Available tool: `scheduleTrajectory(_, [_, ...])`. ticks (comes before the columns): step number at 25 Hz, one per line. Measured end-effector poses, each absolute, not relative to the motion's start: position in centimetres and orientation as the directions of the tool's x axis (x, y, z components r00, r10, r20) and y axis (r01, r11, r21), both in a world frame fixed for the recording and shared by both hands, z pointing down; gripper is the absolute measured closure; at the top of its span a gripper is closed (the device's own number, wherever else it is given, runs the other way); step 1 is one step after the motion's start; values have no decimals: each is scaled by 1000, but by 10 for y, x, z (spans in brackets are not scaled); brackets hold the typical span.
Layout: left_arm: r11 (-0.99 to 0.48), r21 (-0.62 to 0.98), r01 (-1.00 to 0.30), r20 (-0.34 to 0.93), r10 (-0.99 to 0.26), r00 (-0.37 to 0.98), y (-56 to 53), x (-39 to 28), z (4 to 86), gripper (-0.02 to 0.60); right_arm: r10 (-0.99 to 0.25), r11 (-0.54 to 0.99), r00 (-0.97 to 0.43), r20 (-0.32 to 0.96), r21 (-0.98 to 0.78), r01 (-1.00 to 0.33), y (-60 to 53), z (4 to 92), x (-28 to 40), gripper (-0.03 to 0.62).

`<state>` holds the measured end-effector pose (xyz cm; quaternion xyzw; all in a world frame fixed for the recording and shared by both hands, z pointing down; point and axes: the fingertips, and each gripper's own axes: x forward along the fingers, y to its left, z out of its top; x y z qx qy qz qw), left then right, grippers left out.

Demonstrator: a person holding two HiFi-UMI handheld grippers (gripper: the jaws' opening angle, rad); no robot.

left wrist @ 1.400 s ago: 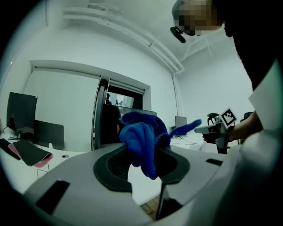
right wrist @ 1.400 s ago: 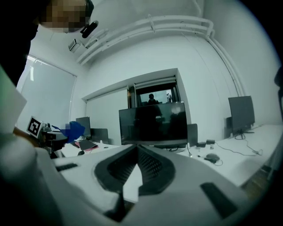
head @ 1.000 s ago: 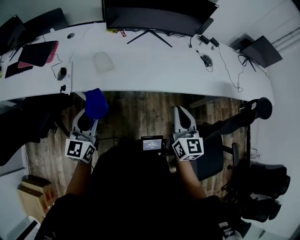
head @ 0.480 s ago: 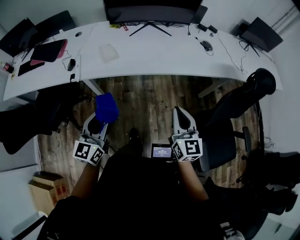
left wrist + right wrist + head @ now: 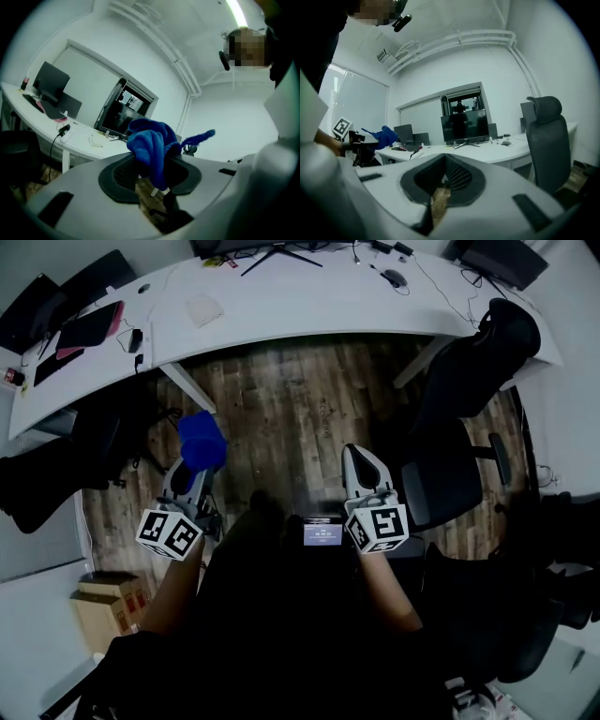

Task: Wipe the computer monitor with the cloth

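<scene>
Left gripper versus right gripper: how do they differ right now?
The left gripper is shut on the blue cloth, which bunches above its jaws; the right gripper is shut on nothing. In the head view the left gripper tilts rightward, the right gripper leftward. Both hang over the wooden floor, short of the white desk.

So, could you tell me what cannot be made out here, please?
1. Monitor: the head view's top edge leaves only its stand; in the right gripper view it is too small and dark to judge dirt.
2. Left gripper's pinch: the blue cloth covers it, left gripper view.
3. Pale item on the desk: too small, head view.
</scene>
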<state>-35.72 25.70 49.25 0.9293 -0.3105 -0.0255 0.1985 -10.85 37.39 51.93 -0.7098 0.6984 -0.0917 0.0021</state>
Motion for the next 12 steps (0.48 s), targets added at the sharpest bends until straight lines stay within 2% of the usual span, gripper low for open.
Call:
scheduleTrajectory(7, [-829,181,-529,42,-530,847,272,-389,489,460,-991,-58,45,124,-105,-993,395,506,-158,591])
scheduleTrajectory(12, [-841,185,-508,31,-512,859,271,-436,484,460,-984,-124,113,140,-74,-989,399,494,-199,591])
